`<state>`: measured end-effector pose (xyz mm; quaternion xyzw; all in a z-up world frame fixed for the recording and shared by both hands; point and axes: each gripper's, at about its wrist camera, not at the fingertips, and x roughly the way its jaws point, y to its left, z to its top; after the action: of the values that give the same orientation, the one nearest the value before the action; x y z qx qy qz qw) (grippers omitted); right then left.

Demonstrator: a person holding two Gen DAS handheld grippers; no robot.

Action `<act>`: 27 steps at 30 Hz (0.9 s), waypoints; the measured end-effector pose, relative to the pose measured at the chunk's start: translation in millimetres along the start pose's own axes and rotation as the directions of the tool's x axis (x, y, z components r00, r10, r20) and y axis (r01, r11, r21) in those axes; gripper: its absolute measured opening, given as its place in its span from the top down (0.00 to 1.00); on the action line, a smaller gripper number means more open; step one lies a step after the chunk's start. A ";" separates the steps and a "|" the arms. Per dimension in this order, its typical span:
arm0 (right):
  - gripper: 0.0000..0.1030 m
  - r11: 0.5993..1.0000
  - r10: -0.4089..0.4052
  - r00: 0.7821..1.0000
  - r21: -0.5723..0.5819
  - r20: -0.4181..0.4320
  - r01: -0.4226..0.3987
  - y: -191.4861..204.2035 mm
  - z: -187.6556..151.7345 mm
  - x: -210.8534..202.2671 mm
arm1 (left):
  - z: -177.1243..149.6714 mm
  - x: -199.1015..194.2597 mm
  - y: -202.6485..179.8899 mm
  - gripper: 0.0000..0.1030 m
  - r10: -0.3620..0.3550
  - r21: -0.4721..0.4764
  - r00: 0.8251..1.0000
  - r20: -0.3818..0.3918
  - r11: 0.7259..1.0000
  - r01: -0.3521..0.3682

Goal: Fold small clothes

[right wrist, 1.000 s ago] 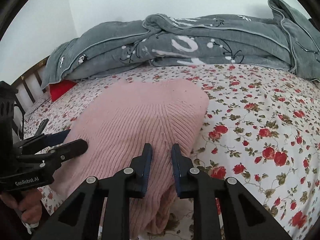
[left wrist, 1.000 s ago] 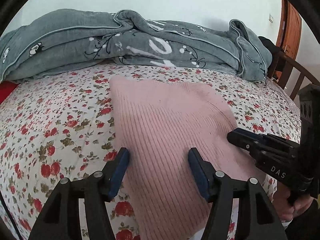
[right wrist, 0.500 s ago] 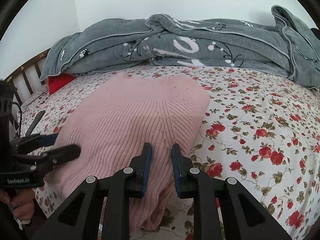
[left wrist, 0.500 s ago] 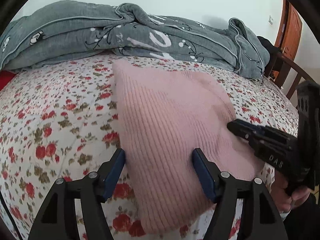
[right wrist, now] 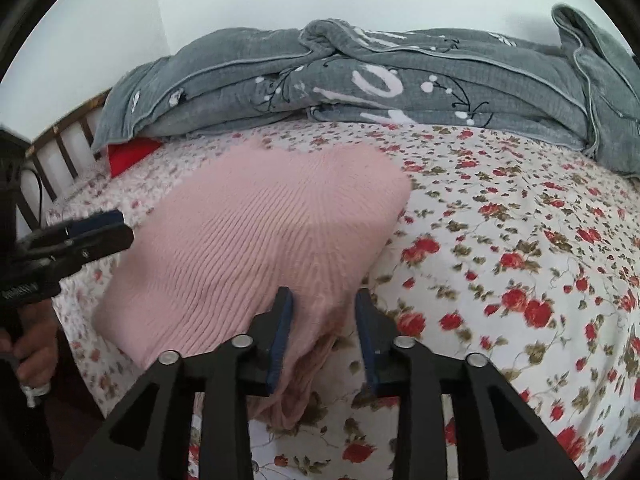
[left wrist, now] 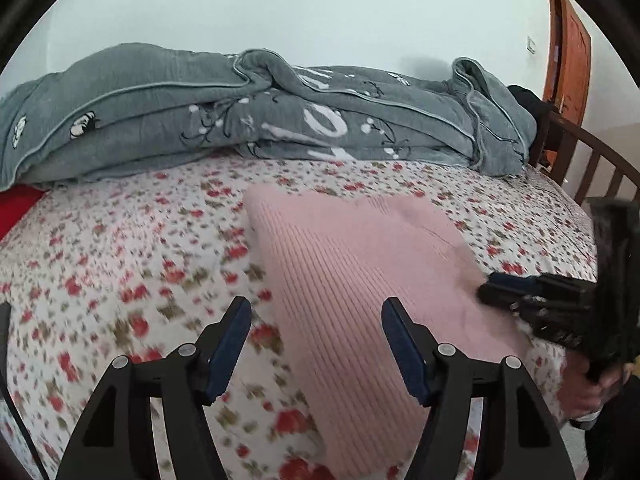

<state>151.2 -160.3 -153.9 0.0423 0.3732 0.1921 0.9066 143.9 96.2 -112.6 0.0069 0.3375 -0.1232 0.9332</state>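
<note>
A folded pink knitted sweater [left wrist: 360, 272] lies on the floral bed sheet [left wrist: 120, 260]. My left gripper [left wrist: 316, 320] hovers over the sweater's near left edge. Its jaws stand wide and are closing a little, with no pad on the cloth. In the right wrist view the sweater [right wrist: 272, 232] fills the middle. My right gripper [right wrist: 324, 312] is at its near right corner with its jaws opening. Cloth lies between the pads but is not pinched. Each gripper shows in the other's view: the right gripper [left wrist: 520, 296] and the left gripper [right wrist: 92, 232].
A bunched grey blanket [left wrist: 240, 120] runs along the far side of the bed by the white wall. A red pillow [right wrist: 128, 156] peeks out at the left. Wooden bed rails [left wrist: 592, 160] close off both ends, and a brown door [left wrist: 568, 48] stands far right.
The right gripper's jaws have parted and let go of the sweater's edge. The left gripper has risen and drawn back, so more of the sheet shows to its left.
</note>
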 end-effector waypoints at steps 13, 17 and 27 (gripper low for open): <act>0.74 1.000 0.014 0.997 -0.018 0.073 -0.013 5.4 73.9 54.3 | 71.0 97.6 24.7 0.38 -0.179 -0.038 0.979 -0.101 0.984 0.176; 0.77 0.999 -0.030 1.000 0.037 0.000 0.030 -14.7 55.7 92.5 | 63.8 125.7 24.2 0.38 -0.198 -0.019 0.972 -0.128 0.980 0.197; 0.76 0.994 -0.007 1.000 0.109 -0.001 0.007 -33.6 56.0 97.6 | 57.4 144.1 23.4 0.38 -0.203 -0.026 0.970 -0.135 0.979 0.202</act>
<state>263.9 -150.4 -185.5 0.0902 0.3836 0.1684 0.9035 292.3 80.9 -160.9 -0.0246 0.4002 -0.2149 0.8906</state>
